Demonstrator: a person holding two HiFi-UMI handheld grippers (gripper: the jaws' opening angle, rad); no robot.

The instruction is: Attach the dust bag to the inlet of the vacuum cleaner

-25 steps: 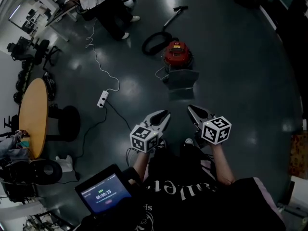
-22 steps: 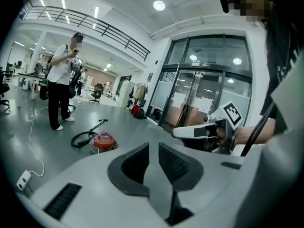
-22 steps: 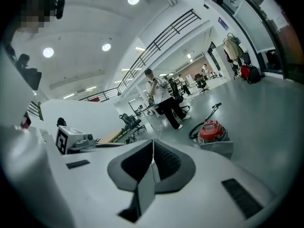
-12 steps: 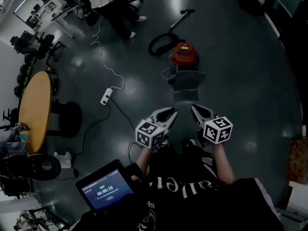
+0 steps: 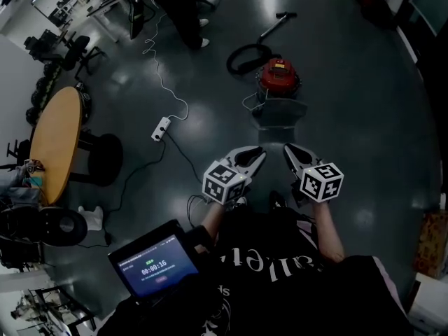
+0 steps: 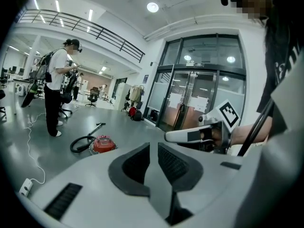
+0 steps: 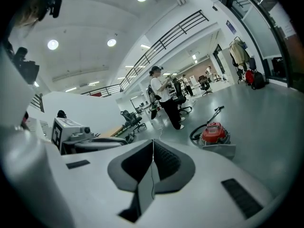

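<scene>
Head view: approach. My left gripper [image 5: 257, 155] slightly parted, right gripper [image 5: 288, 150] closed, both empty; next, reach dust bag [image 5: 278, 110] by vacuum cleaner [image 5: 278, 74].

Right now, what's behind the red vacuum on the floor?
Behind the red vacuum a black hose lies coiled on the floor, with its wand stretching farther away. The vacuum itself hides where the hose meets the body.

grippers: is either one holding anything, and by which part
Nothing is held. The left gripper has its jaws slightly apart with nothing between them; the right gripper has its jaws together and empty.
</scene>
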